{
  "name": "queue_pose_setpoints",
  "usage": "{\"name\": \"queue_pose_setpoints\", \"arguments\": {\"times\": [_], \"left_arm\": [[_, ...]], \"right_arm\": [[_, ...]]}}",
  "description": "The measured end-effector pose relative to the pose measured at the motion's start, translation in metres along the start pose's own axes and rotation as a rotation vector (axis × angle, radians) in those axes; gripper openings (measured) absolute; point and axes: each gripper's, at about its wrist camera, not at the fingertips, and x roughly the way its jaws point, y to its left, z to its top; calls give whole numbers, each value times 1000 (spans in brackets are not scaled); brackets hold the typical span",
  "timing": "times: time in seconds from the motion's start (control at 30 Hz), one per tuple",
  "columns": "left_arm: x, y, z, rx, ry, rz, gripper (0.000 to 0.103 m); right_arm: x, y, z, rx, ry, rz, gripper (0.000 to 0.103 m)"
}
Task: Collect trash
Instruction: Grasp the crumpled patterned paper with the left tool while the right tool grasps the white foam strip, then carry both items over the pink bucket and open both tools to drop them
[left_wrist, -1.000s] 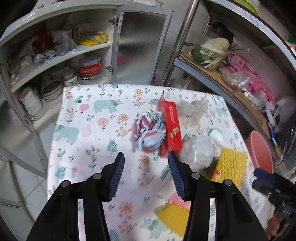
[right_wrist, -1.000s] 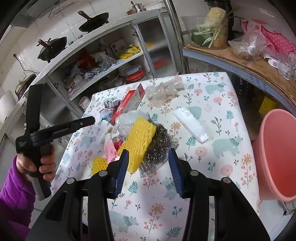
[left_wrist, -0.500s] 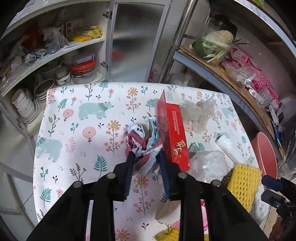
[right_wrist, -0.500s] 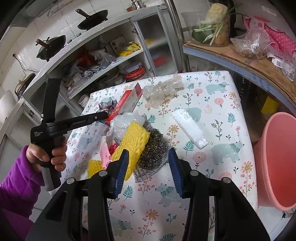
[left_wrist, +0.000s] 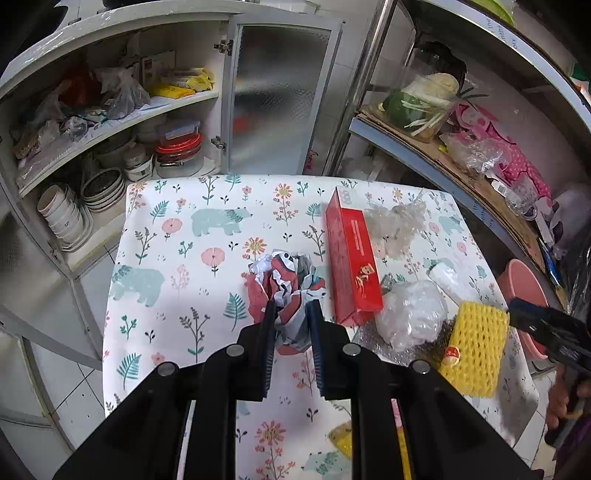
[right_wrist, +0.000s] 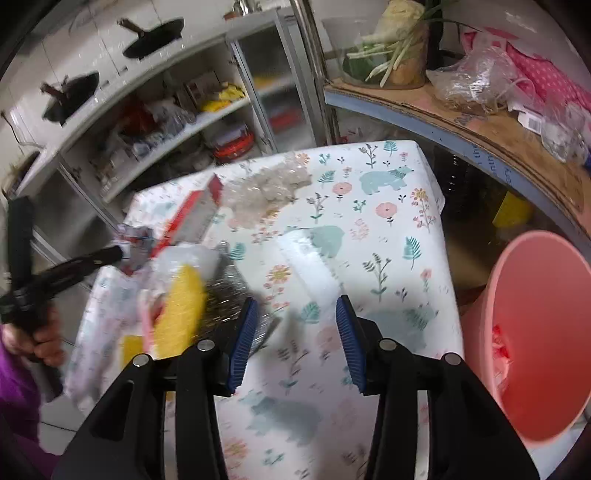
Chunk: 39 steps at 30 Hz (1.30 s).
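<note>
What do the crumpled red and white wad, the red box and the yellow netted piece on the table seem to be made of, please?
Wad: probably printed paper or thin wrapper; sharp creases, white torn edges, matte.
Red box: likely glossy cardboard; flat faces, crisp edges, printed gold characters.
Yellow netted piece: looks like soft foam mesh; open lattice, matte.

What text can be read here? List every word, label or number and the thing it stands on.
Nothing reads cleanly.
Red box: gold characters on its side and pale digits on its end flap, too distorted to read.
Small round sticker beside the yellow foam net: too small.
Blue shelf edge: lettering, blurred.
Right wrist view: motion blur hides the rest.
</note>
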Motion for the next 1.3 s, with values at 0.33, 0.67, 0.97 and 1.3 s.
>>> {"name": "queue_pose_setpoints", "arguments": {"times": [0.33, 0.67, 0.97, 1.3], "left_arm": [[-3, -4, -3, 10, 15, -3, 17], [-19, -18, -1, 34, -12, -8, 17], [-39, -62, 8, 98, -63, -51, 17], [-39, -153, 22, 230, -93, -156, 17]], "right_arm": [[52, 0, 6, -113, 95, -89, 45], [24, -12, -7, -28, 9, -61, 28], [-25, -30, -23, 76, -68, -65, 28], [-62, -69, -39, 160, -118, -126, 28]]}}
